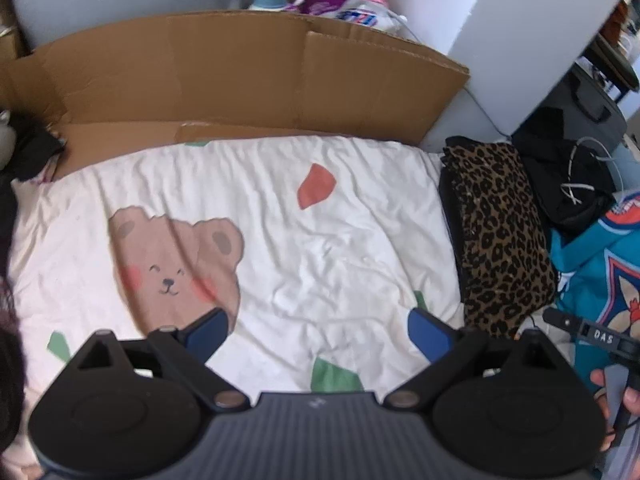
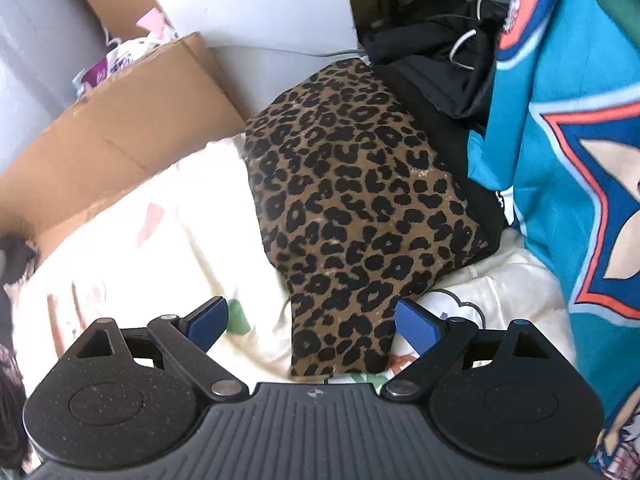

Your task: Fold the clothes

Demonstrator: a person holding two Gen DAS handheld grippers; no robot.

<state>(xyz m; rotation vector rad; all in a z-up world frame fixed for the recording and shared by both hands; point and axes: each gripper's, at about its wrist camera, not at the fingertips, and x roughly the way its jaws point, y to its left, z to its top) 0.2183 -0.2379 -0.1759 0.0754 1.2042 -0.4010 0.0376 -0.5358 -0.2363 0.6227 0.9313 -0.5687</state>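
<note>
Leopard-print garment (image 2: 360, 200) lies in a compact folded slab at the right edge of the bed, on the white bear-print sheet (image 1: 280, 220), with a black garment (image 2: 440, 52) at its far end and a teal printed jersey (image 2: 580, 160) hanging just right of it. Cardboard sheet (image 1: 240, 80) stands along the far side of the bed.

Left claw (image 1: 318, 332): fingers apart, nothing between them, over bare sheet. Right claw (image 2: 312, 326): fingers apart, empty, the leopard slab's near end between them.

Handling, by judgement: thin, soft, light cloth; layers likely to slide and sag if lifted by one point. Best hold is a pinch at the near corner or edge, through all layers. Whether this slab is finished or awaiting another fold cannot be told.
</note>
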